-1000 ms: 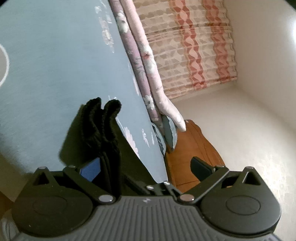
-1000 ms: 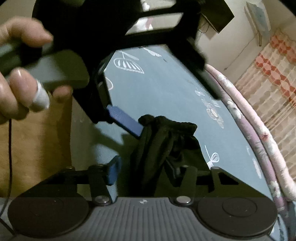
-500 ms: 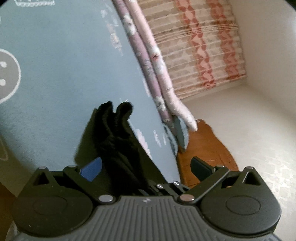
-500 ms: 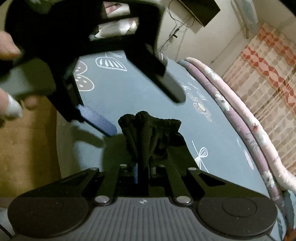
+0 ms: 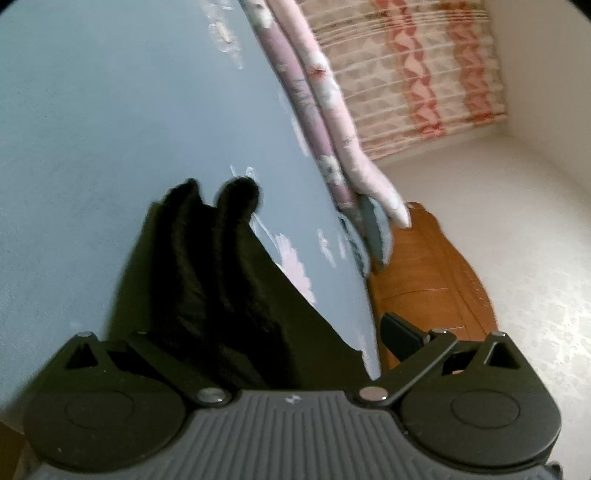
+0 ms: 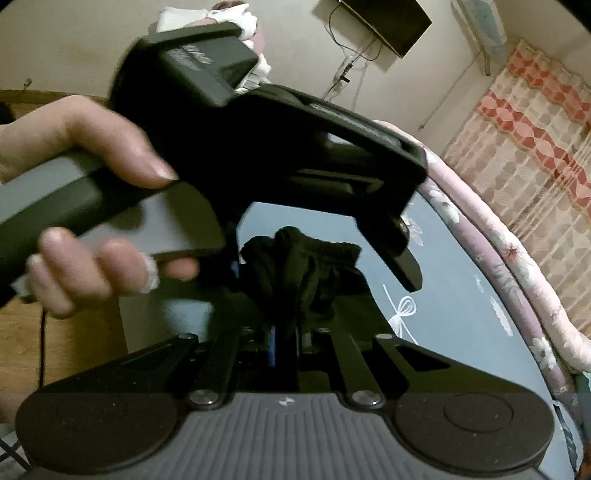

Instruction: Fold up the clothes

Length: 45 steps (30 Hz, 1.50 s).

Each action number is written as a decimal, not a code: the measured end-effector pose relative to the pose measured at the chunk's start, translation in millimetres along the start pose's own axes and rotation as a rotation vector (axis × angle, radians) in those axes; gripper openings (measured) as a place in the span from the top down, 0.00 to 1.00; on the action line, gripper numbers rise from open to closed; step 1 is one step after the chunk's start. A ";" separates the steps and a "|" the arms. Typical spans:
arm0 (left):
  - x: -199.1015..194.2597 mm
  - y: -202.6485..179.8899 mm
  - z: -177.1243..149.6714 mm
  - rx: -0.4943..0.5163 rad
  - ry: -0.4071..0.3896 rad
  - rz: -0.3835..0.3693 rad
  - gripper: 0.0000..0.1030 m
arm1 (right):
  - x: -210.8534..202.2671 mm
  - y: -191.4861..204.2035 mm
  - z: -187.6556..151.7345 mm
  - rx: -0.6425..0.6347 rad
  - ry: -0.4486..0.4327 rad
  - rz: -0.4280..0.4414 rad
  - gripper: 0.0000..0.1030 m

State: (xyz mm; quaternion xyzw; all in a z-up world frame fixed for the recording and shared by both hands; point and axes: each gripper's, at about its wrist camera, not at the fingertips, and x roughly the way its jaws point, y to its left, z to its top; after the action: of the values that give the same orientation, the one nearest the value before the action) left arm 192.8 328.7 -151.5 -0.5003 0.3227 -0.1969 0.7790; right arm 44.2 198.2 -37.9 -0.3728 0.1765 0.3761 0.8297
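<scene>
Where right claw point(image 6: 286, 343) pinches | black garment point(image 6: 306, 273) between pads, extending ahead

A red-and-cream patterned curtain point(image 5: 424, 74) hangs by a pale wall point(image 6: 74, 48); the floor point(image 5: 517, 221) is light, and a dark screen point(image 6: 388, 22) is mounted high.

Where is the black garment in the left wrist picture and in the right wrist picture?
Left wrist: the black garment rises from the bottom centre, left of the middle, over the blue sheet.
Right wrist: the garment sits in the centre, bunched, under the other tool.
Shared landmark: the pink floral roll along the sheet's edge.
</scene>
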 end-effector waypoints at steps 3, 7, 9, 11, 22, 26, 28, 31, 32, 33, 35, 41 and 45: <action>1.4 -3.9 -3.3 0.024 -0.006 0.034 0.02 | -8.2 -3.5 -4.3 0.038 -0.009 0.046 0.75; 1.4 -8.4 -9.7 0.066 -0.014 0.092 0.08 | -27.2 -8.8 -14.5 0.063 -0.020 0.087 0.61; 0.9 -10.5 -12.3 0.087 -0.015 0.144 0.16 | -37.4 -13.4 -21.7 0.073 -0.023 0.092 0.60; 0.4 -11.7 -13.9 0.110 -0.012 0.193 0.31 | -44.8 -20.1 -28.6 0.094 -0.019 0.094 0.60; -18.0 -7.0 -16.9 0.150 -0.002 0.323 0.85 | -59.0 -66.2 -70.6 0.331 0.017 0.089 0.38; -20.4 -15.8 -19.7 0.205 0.004 0.355 0.85 | -47.1 -106.2 -86.1 0.488 -0.026 0.131 0.24; -23.4 -22.6 -21.8 0.238 -0.001 0.363 0.85 | -39.7 -122.7 -95.0 0.586 -0.043 0.153 0.17; -27.7 -33.8 -23.7 0.278 -0.009 0.356 0.85 | -21.6 -153.2 -107.8 0.765 -0.060 0.173 0.11; -29.3 -36.6 -23.7 0.285 -0.011 0.351 0.85 | -17.1 -161.3 -114.1 0.813 -0.067 0.184 0.09; -30.8 -39.5 -23.7 0.291 -0.014 0.345 0.85 | -11.8 -170.6 -120.3 0.867 -0.075 0.196 0.05; -33.9 -45.2 -23.6 0.309 -0.015 0.333 0.85 | -0.6 -185.6 -129.3 0.957 -0.080 0.235 0.01; -33.9 -64.3 -23.3 0.332 -0.024 0.310 0.85 | 34.7 -218.2 -141.6 1.138 -0.058 0.361 0.00; -33.3 -69.6 -23.0 0.341 -0.025 0.307 0.85 | 52.7 -220.3 -134.1 1.116 -0.030 0.381 0.00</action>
State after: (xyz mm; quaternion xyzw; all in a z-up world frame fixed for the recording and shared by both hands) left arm 154.1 305.3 -84.9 -0.3087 0.3474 -0.1216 0.8771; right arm 243.5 26.6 -49.6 0.1635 0.3998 0.3740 0.8207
